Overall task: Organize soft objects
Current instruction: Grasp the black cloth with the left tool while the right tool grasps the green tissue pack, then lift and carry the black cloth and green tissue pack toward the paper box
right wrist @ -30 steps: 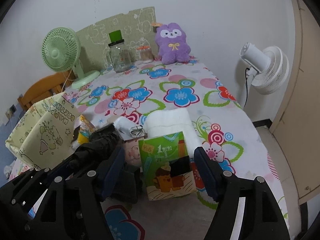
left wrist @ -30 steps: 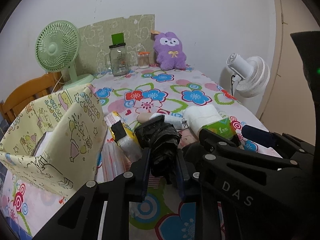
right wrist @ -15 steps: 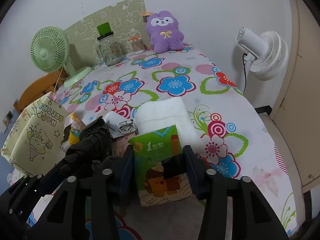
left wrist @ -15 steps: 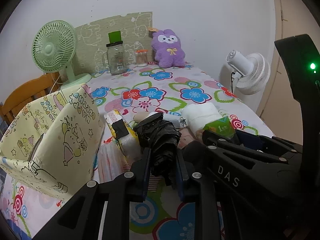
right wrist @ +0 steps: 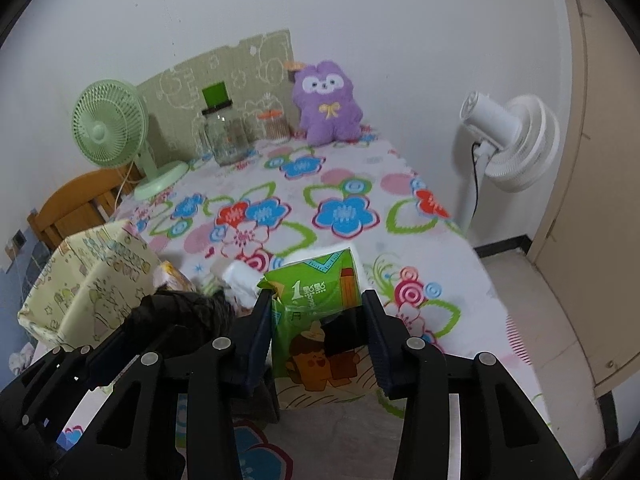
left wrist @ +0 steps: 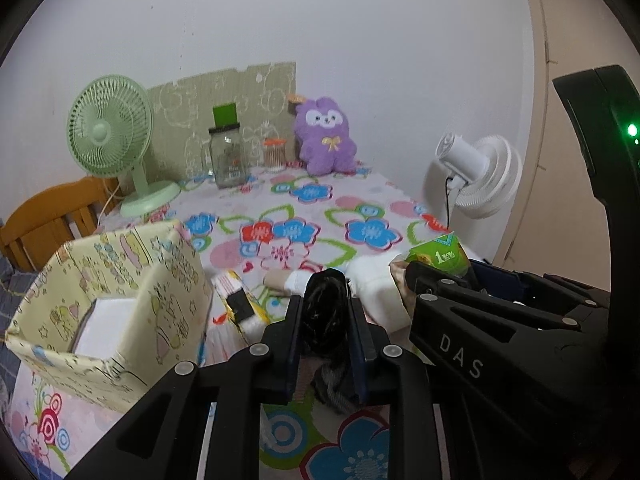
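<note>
Flower-printed cloth in pink, blue and green covers the table (left wrist: 304, 208), which runs back to a plain white wall. From the left wrist view, the left gripper (left wrist: 325, 322) is clamped tight on a crumpled black plastic bag (left wrist: 323, 312), which fills the narrow gap between the pads and hangs a little below them. Just left of it stands an open pale-yellow cartoon-printed box (left wrist: 120, 304), with a yellow snack packet (left wrist: 240, 304) between the two. To the right, the right gripper (left wrist: 440, 276) carries a green printed tissue pack (left wrist: 440, 254).

From the right wrist view, the right gripper (right wrist: 318, 320) has just been closing and its pads press both sides of the green printed tissue pack (right wrist: 316, 308), which sits upright between them and seems lifted off the cloth, though that is hard to judge. The black bag (right wrist: 180, 312) lies to the lower left, beside the yellow box (right wrist: 92, 280).
</note>
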The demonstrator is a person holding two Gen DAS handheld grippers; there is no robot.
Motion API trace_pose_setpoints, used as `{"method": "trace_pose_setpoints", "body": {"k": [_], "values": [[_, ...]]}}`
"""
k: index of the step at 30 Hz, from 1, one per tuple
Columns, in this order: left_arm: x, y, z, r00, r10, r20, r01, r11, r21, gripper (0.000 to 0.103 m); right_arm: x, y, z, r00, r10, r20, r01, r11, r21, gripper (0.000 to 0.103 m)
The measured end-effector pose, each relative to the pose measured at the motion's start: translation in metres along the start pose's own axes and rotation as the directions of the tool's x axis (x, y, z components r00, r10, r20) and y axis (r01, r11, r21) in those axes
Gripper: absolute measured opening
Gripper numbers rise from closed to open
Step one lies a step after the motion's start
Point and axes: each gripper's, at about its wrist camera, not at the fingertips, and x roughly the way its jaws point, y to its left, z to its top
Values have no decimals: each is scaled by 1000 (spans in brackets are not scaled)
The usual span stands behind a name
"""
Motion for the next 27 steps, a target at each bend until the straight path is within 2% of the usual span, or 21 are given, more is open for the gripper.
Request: {"method": "trace_pose_setpoints", "body": {"k": [13,27], "values": [[-33,11,20,995,-32,96,31,999,5,17,-40,19,20,995,-19,98,22,999,-34,47],[-51,27,38,996,-28,85,27,1000,8,17,-62,42,35,993,21,114,-14,998,-65,47]]}}
